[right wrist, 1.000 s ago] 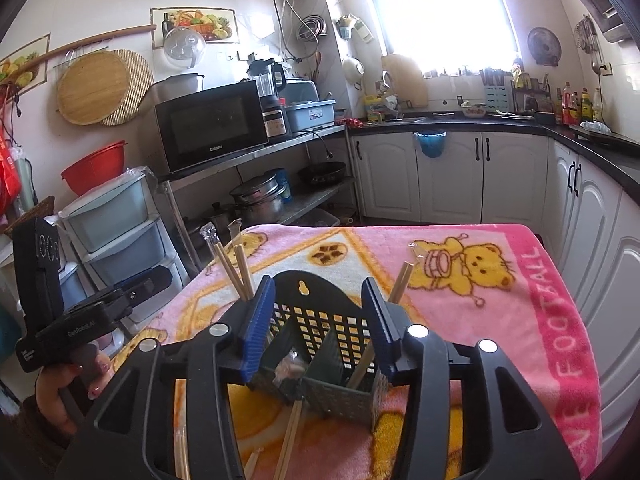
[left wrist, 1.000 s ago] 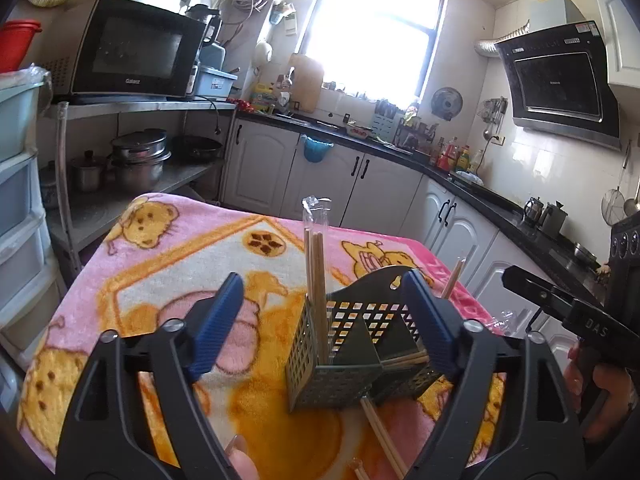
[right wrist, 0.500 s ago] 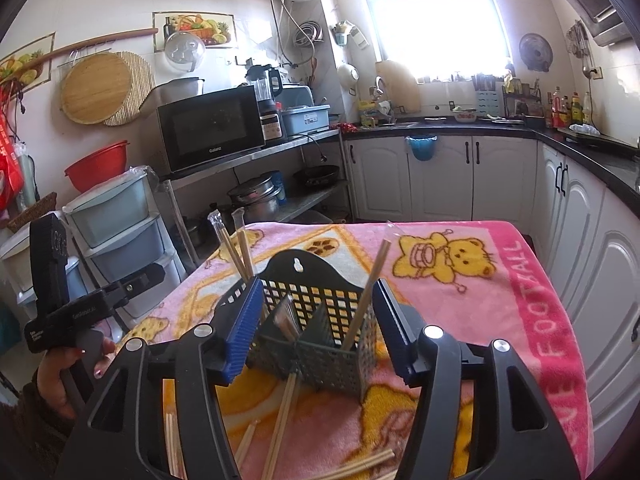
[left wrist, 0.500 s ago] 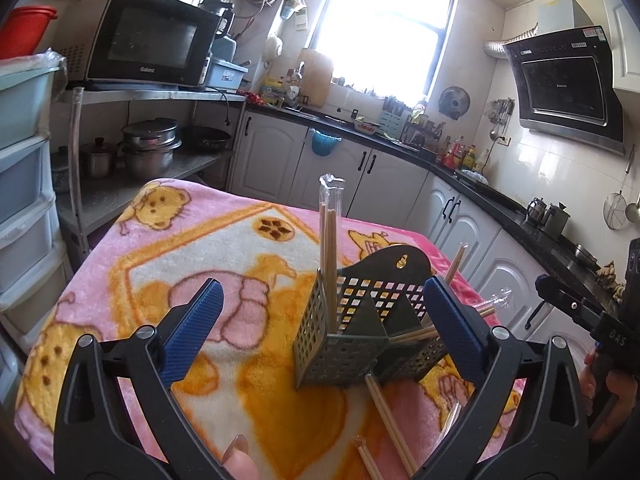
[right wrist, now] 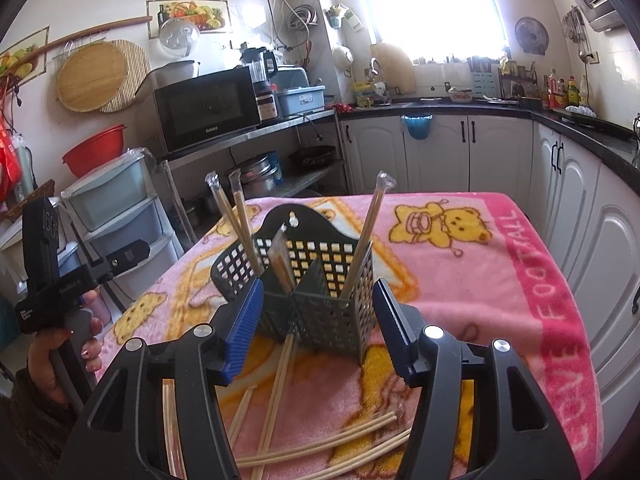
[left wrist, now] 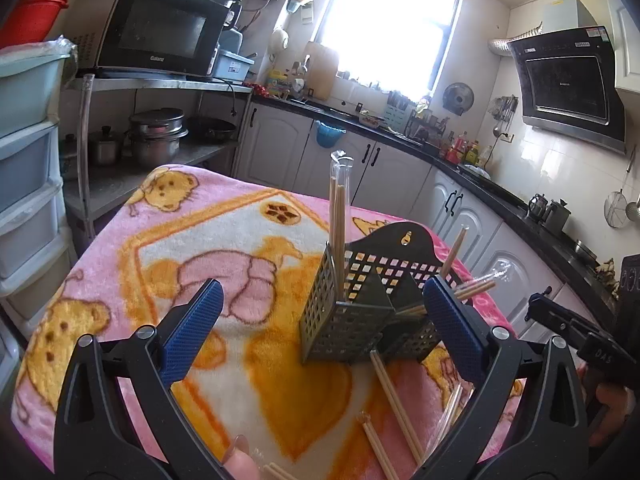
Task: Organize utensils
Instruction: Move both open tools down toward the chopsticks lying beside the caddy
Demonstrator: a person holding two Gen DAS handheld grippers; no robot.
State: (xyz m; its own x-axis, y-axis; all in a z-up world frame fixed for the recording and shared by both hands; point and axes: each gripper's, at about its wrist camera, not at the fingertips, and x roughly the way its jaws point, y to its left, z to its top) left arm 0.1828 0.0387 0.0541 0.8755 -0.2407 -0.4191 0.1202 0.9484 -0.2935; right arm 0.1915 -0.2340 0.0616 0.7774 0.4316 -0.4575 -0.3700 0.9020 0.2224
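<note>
A dark perforated utensil caddy [left wrist: 352,320] stands on the pink bear blanket [left wrist: 168,248]; it also shows in the right wrist view [right wrist: 320,308]. Wrapped chopsticks [left wrist: 338,224] stand upright in its compartments, seen too in the right wrist view [right wrist: 366,236]. Loose chopsticks [right wrist: 276,400] lie on the blanket in front of the caddy, also in the left wrist view [left wrist: 396,404]. My left gripper [left wrist: 320,340] is open and empty, near side of the caddy. My right gripper [right wrist: 318,332] is open and empty, just before the caddy.
The blanket-covered table drops off at its edges, with white cabinets [right wrist: 440,156] beyond. A metal shelf with a microwave [right wrist: 208,108] and pots stands to the left, next to plastic drawers [right wrist: 116,208]. The other hand-held gripper [right wrist: 60,280] shows at the left edge.
Both grippers have pulled back and risen from the caddy. More loose chopsticks on the blanket have come into view. The right gripper's jaws have opened wider.
</note>
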